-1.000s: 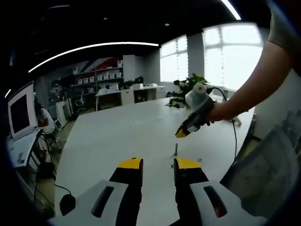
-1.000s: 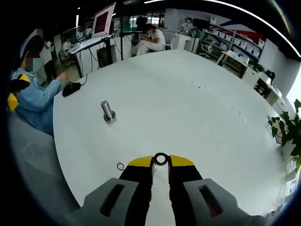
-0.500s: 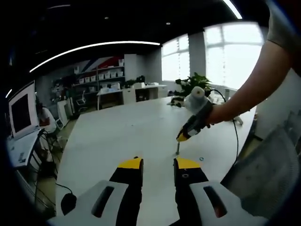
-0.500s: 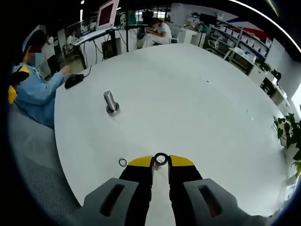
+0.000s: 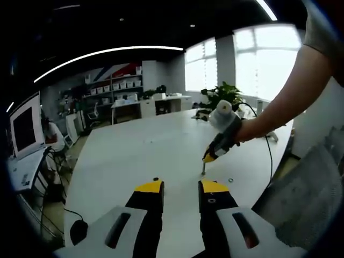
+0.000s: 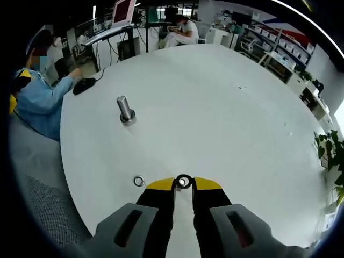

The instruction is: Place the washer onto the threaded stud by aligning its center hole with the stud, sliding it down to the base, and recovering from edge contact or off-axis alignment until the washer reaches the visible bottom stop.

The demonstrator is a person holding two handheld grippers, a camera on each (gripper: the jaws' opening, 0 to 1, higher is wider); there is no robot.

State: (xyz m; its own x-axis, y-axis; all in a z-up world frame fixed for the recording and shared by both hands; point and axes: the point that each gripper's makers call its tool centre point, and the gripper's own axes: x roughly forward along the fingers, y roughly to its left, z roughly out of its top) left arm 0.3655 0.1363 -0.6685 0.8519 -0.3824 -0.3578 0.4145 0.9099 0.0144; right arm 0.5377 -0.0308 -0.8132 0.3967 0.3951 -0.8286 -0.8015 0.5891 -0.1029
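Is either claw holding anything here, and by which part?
The right claw pinches a washer by its lower rim, upright between the tips. The left claw is open and holds nothing.

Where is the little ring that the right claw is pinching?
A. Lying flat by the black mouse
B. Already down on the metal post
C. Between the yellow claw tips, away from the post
C: the small metal ring washer sits between the right claw tips, apart from the upright grey metal stud.
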